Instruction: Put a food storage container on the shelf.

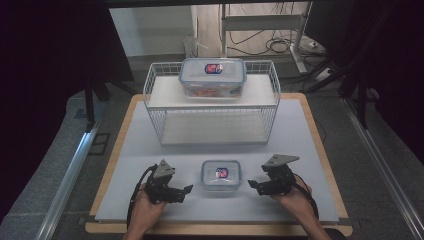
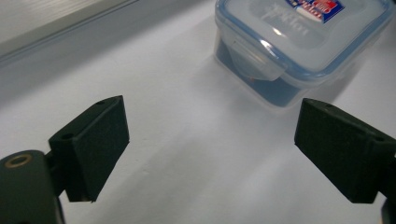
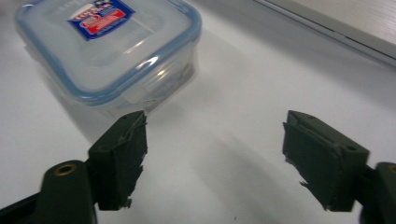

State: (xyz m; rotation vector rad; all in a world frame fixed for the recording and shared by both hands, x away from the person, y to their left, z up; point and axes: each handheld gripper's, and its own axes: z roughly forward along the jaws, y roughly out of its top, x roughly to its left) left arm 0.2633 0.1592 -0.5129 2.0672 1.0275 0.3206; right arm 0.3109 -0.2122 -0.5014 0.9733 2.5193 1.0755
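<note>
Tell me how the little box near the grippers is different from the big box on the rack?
The small lidded container is squarish and sits on the table mat; the large lidded container is longer and sits on the wire rack. The large one shows something orange inside; the small one's contents are unclear. Both have clear, blue-edged lids with a red-and-blue sticker.

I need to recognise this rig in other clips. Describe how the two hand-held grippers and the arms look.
Both are black: the left hand-held gripper and right hand-held gripper each carry a grey three-cornered plate on top, a black cable trailing back, and two blocky black jaws with small screw holes; a brass-coloured rivet shows near the jaw base. No sleeves show on the forearms.
</note>
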